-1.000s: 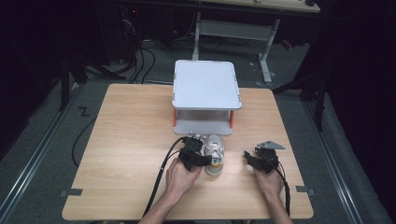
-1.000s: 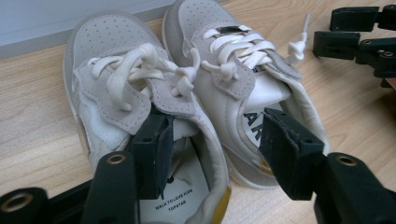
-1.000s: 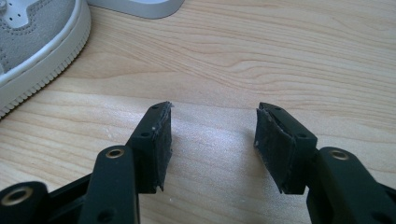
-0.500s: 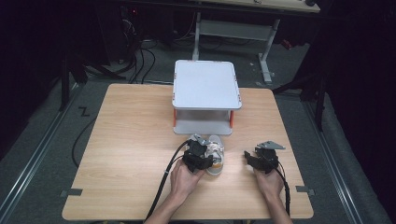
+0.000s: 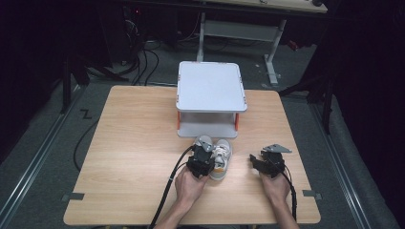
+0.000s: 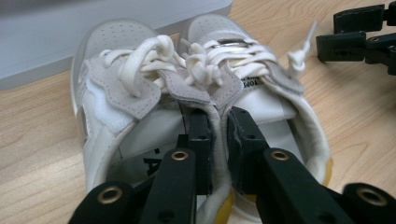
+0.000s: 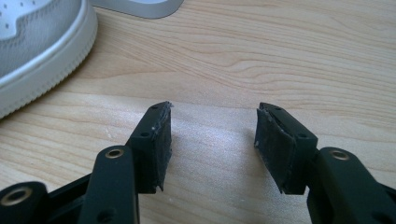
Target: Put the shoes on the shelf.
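Note:
Two small white and grey sneakers (image 5: 222, 156) stand side by side on the table, toes toward the white stand. In the left gripper view one jaw of my left gripper (image 6: 219, 126) is inside the left sneaker (image 6: 116, 88) and the other inside the right sneaker (image 6: 280, 100). The jaws have just been closing and now pinch the two inner collars together, so my left gripper (image 5: 209, 161) is shut on the pair. My right gripper (image 5: 255, 162) rests to the right of the sneakers, open, with bare wood between its jaws (image 7: 212, 135). A sneaker's sole (image 7: 32, 42) lies to its upper left.
A white two-level stand (image 5: 210, 90) with orange posts sits at the table's far middle, just beyond the sneakers. The wooden table (image 5: 133, 143) has free room on its left half. Cables trail from both grippers toward the near edge. A dark floor surrounds the table.
My left gripper has shifted slightly toward the sneakers and its jaws have closed on their inner collars. The right gripper has stayed where it was.

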The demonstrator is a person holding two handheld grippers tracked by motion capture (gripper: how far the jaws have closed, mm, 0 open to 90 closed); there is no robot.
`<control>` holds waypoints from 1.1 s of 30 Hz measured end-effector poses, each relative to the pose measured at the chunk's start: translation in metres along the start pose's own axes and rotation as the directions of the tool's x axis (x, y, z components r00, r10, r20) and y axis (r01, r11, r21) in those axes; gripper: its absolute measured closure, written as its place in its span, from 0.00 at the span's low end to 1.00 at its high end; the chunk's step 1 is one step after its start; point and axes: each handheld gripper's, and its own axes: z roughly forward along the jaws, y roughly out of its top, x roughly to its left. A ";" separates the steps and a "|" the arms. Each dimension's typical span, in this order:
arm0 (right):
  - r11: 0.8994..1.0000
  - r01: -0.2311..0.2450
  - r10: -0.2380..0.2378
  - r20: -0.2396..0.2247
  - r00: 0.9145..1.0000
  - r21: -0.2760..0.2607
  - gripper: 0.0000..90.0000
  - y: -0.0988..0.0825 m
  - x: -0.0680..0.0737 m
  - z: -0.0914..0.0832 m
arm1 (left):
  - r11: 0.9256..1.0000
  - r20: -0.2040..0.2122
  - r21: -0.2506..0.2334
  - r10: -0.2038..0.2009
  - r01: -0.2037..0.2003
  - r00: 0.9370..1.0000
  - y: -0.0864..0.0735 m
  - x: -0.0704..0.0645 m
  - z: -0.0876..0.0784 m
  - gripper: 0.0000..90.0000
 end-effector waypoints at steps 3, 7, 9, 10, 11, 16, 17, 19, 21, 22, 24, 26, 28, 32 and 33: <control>1.000 0.000 0.000 0.001 1.000 0.000 0.51 0.000 0.000 0.000 | 1.000 0.008 -0.002 0.005 -0.005 1.000 -0.001 0.003 -0.002 0.91; 1.000 0.001 -0.001 0.000 1.000 0.001 0.51 0.000 0.000 0.000 | 1.000 0.029 -0.007 0.011 -0.011 1.000 -0.003 0.006 -0.007 0.91; 1.000 0.001 -0.001 0.000 1.000 0.000 0.50 0.000 0.000 0.000 | 1.000 0.041 -0.012 0.018 -0.018 0.999 -0.004 0.007 -0.010 0.91; 1.000 0.001 -0.001 0.000 1.000 0.001 0.50 0.000 0.000 0.000 | 1.000 0.048 -0.014 0.020 -0.019 0.999 -0.005 0.008 -0.011 0.91; 1.000 0.001 -0.001 0.000 1.000 0.001 0.48 0.000 0.000 0.000 | 1.000 0.055 -0.019 0.025 -0.024 0.998 -0.005 0.009 -0.013 0.91; 1.000 0.003 -0.003 -0.002 1.000 0.004 0.47 0.000 0.000 0.000 | 0.999 0.081 -0.029 0.035 -0.032 0.996 -0.006 0.013 -0.022 0.91; 1.000 0.003 -0.003 -0.002 1.000 0.004 0.47 0.000 0.000 0.000 | 0.999 0.084 -0.030 0.038 -0.035 0.996 -0.006 0.014 -0.022 0.91; 1.000 0.003 -0.003 -0.002 1.000 0.004 0.47 0.000 0.000 0.000 | 0.999 0.085 -0.037 0.043 -0.039 0.995 -0.005 0.014 -0.024 0.91; 1.000 0.003 -0.003 -0.003 1.000 0.004 0.47 0.000 0.000 0.000 | 0.998 0.086 -0.046 0.049 -0.045 0.995 -0.003 0.014 -0.026 0.91; 1.000 0.002 -0.002 -0.003 1.000 0.004 0.48 0.000 0.000 0.000 | 0.998 0.088 -0.049 0.050 -0.045 0.995 -0.002 0.014 -0.027 0.91; 1.000 0.001 -0.001 -0.001 1.000 0.000 0.51 0.000 0.000 0.000 | 0.998 0.091 -0.049 0.054 -0.050 0.994 0.000 0.015 -0.030 0.91; 1.000 0.013 -0.013 -0.004 1.000 -0.001 0.53 0.001 0.000 0.000 | 0.997 0.092 -0.049 0.061 -0.057 0.994 0.003 0.018 -0.032 0.91; 0.999 0.037 -0.037 0.001 0.999 0.004 0.58 0.002 0.001 0.000 | 0.997 0.086 -0.055 0.062 -0.057 0.994 0.006 0.020 -0.033 0.91; 0.998 0.053 -0.054 -0.043 0.998 -0.029 0.69 0.013 0.002 -0.009 | 0.997 0.075 -0.062 0.054 -0.049 0.996 0.012 0.027 -0.033 0.91; 0.998 0.049 -0.051 -0.061 0.997 -0.038 0.70 0.016 0.003 -0.012 | 0.997 0.071 -0.064 0.056 -0.051 0.996 0.014 0.028 -0.033 0.91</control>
